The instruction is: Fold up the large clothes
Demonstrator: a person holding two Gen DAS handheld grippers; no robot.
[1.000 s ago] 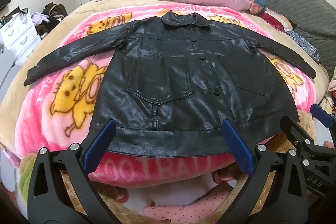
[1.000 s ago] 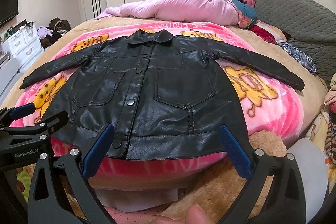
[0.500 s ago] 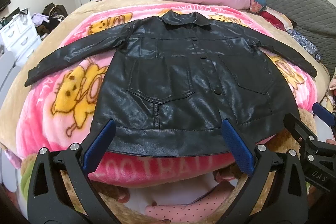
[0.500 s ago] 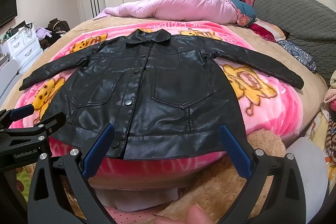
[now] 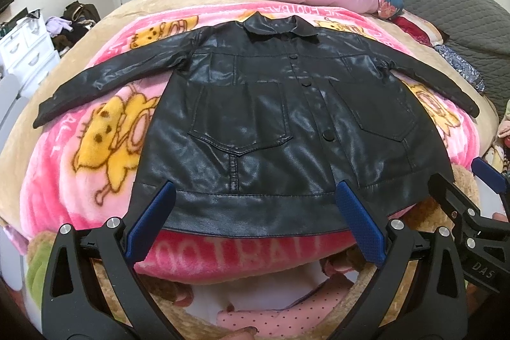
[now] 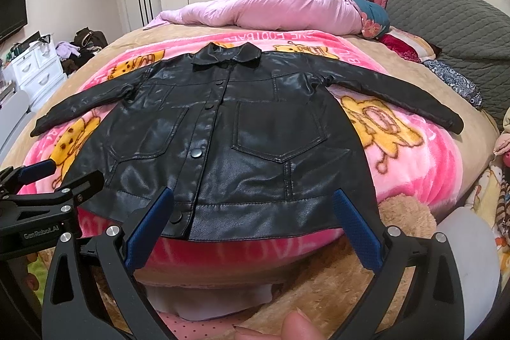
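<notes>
Fingers, left gripper [image 5: 253,222]: spread wide, nothing is held
Fingers, right gripper [image 6: 251,223]: spread wide, nothing is held
Black jacket [image 5: 271,129]: laid flat, sleeves outstretched, on pink blanket [image 5: 79,155] on bed

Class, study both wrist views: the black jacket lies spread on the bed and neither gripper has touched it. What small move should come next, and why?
Probably bring the left gripper forward and down to the hem of the black jacket. The jacket lies flat, buttoned, sleeves spread on the pink blanket, and both the left and the right gripper are open, short of the hem, holding nothing.
</notes>
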